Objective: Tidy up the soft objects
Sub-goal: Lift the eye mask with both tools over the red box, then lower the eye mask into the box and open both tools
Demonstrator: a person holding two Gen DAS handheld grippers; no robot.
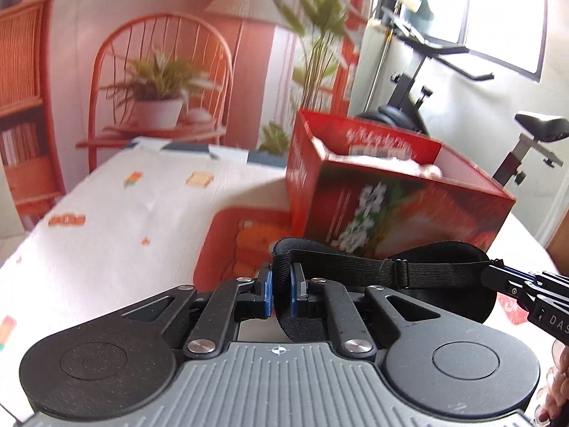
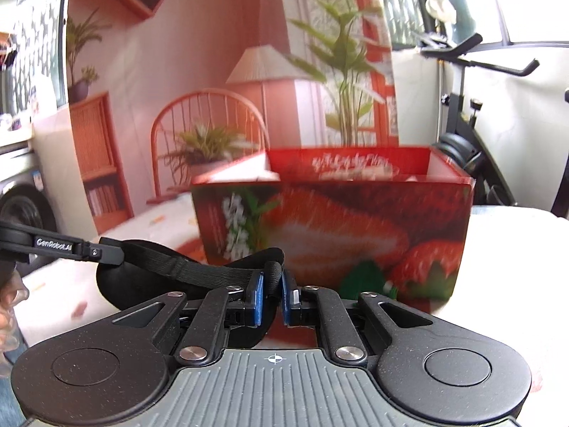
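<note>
A black sleep mask (image 1: 437, 259) with an elastic strap is stretched between both grippers above the table. My left gripper (image 1: 281, 293) is shut on its left end. My right gripper (image 2: 272, 297) is shut on its right end; the mask (image 2: 170, 270) runs off to the left there. The right gripper (image 1: 498, 267) enters the left wrist view from the right, and the left gripper (image 2: 110, 251) enters the right wrist view from the left. An open red strawberry-printed box (image 1: 402, 199) stands just behind the mask, also in the right wrist view (image 2: 334, 227), with pale soft items inside.
A white patterned tablecloth (image 1: 117, 220) covers the table. A red printed item (image 1: 245, 235) lies flat in front of the box. A printed room backdrop (image 1: 160, 53) hangs behind the table. An exercise bike (image 1: 526, 135) stands at the right.
</note>
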